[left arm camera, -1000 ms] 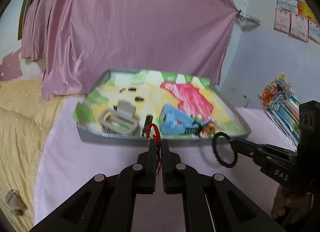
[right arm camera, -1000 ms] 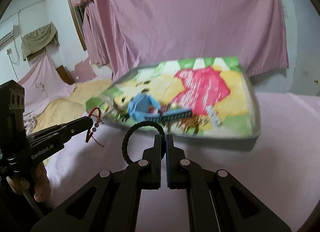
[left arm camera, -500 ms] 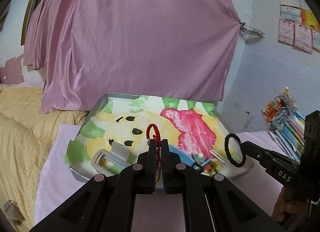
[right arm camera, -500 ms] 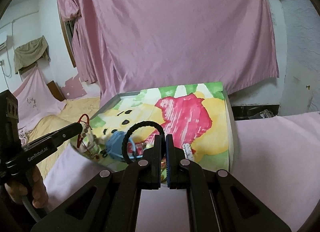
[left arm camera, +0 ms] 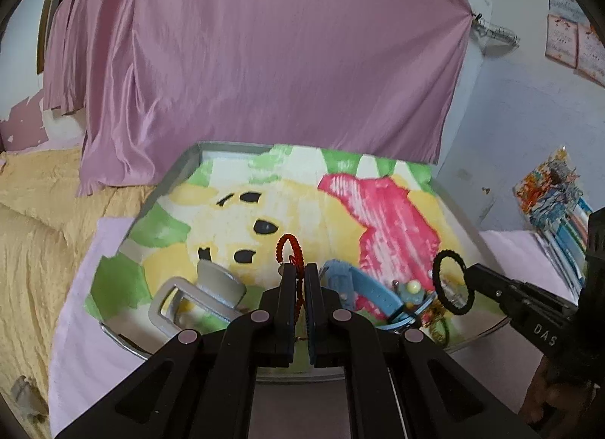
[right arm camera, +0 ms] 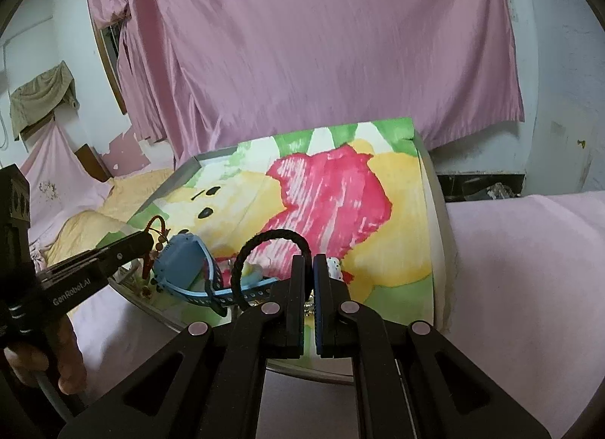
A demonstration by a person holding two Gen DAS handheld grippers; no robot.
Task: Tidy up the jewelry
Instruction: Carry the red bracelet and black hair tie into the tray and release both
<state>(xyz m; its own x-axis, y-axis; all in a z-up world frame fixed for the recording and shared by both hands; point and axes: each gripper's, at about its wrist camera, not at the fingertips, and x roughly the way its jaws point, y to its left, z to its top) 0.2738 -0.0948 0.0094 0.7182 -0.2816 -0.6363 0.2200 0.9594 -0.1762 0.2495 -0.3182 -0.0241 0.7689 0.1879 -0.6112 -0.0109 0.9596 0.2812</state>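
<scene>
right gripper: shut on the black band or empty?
Shut on it. The right gripper has its jaws closed on the black braided band, which loops up from the fingertips above the tray.

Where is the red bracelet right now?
The red bracelet is pinched in the left gripper, held over the near end of the tray, between the grey clip and the blue watch.

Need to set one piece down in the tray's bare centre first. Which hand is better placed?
Left, probably. The left gripper, shut on the red bracelet, points at the tray's open middle. The right gripper, holding the black ring, sits over the blue watch clutter.
</scene>
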